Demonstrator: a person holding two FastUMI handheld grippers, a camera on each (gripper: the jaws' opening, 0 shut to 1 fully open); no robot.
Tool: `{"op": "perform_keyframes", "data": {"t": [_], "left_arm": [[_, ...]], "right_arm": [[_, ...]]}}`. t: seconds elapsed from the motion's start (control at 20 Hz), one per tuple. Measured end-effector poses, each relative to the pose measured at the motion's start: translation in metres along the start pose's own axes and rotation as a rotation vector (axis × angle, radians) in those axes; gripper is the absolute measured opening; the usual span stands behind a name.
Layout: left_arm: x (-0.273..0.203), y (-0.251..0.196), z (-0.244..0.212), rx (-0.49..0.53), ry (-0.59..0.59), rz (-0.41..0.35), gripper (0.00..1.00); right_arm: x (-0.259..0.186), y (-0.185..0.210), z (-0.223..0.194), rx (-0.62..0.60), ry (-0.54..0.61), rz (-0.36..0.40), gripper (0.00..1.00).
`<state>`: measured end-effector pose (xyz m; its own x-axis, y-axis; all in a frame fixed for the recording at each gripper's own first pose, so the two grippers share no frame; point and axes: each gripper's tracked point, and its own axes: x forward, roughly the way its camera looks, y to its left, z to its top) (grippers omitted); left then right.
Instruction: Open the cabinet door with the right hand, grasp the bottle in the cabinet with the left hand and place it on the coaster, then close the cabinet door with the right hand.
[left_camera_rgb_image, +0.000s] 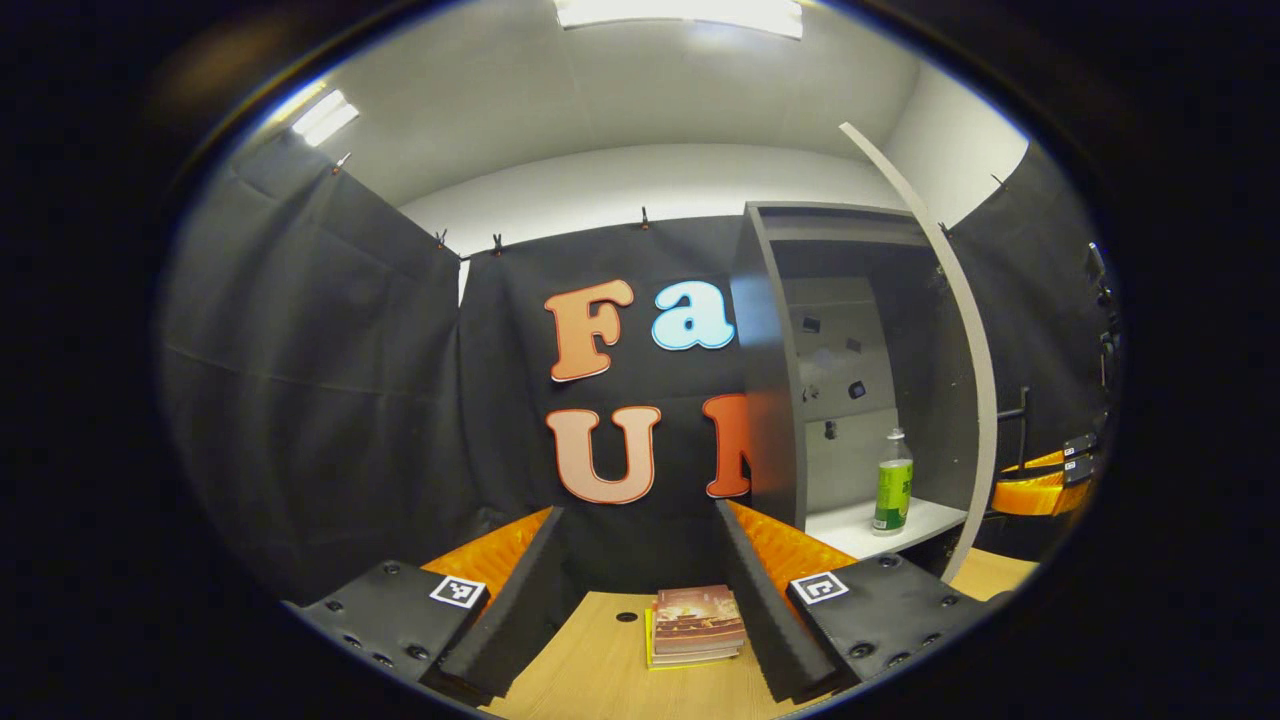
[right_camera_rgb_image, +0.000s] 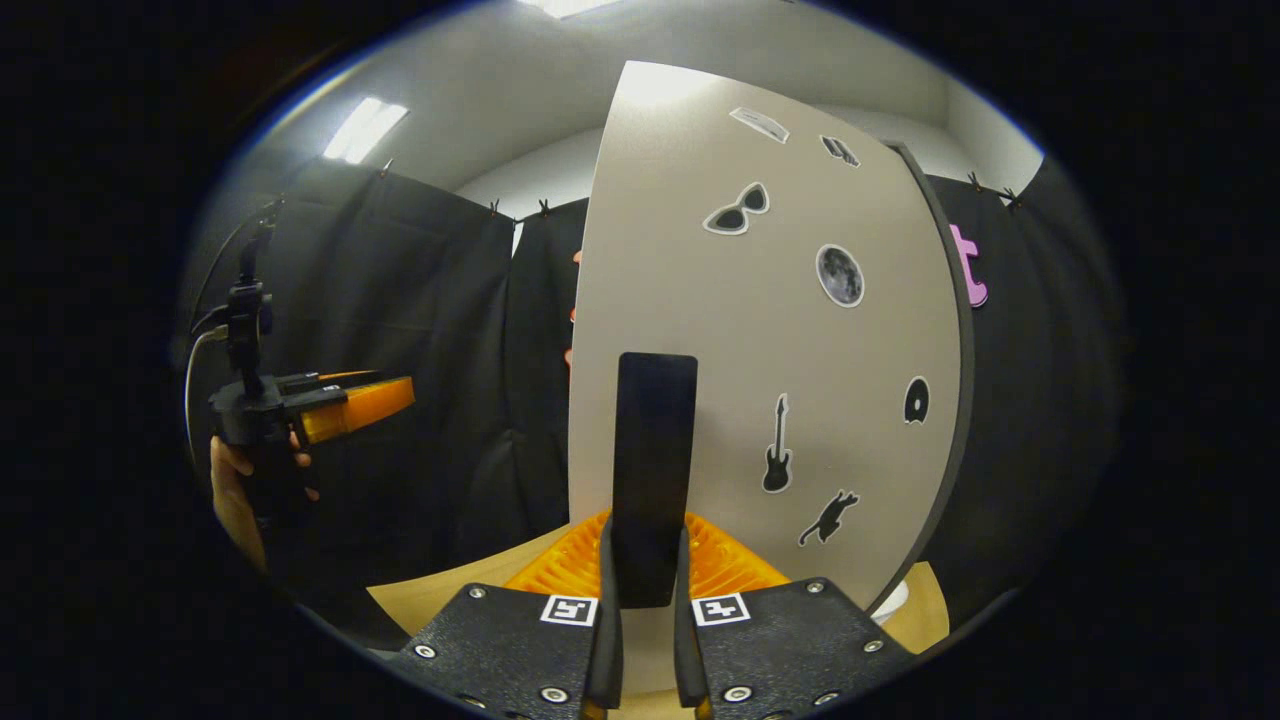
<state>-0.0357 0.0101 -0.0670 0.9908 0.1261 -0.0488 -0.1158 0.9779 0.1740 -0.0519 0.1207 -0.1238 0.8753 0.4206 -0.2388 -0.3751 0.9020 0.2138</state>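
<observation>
The grey cabinet (left_camera_rgb_image: 765, 400) stands at the right in the left gripper view, its door (left_camera_rgb_image: 978, 400) swung open edge-on. Inside, a clear bottle (left_camera_rgb_image: 892, 482) with a green label stands upright on the white shelf (left_camera_rgb_image: 850, 525). My left gripper (left_camera_rgb_image: 638, 510) is open and empty, short of the cabinet and to its left. On the table between its fingers lies a small stack of coasters (left_camera_rgb_image: 695, 625). In the right gripper view, my right gripper (right_camera_rgb_image: 645, 540) is shut on the door's black vertical handle (right_camera_rgb_image: 655, 440). The door's (right_camera_rgb_image: 760, 330) grey outer face carries stickers.
The wooden table (left_camera_rgb_image: 590, 670) runs under both grippers. Black cloth walls close the booth behind and to the sides. A hand holds the left gripper (right_camera_rgb_image: 395, 393) off to the left in the right gripper view. Part of the right gripper (left_camera_rgb_image: 1040, 485) shows beyond the door's edge.
</observation>
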Motion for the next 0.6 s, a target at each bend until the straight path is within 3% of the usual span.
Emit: {"op": "perform_keyframes", "data": {"t": [0.6], "left_arm": [[0.026,-0.101,-0.009,-0.013,0.003,-0.151,0.94]], "right_arm": [[-0.111,-0.068,0.002,-0.017,-0.074,-0.124,0.2]]}}
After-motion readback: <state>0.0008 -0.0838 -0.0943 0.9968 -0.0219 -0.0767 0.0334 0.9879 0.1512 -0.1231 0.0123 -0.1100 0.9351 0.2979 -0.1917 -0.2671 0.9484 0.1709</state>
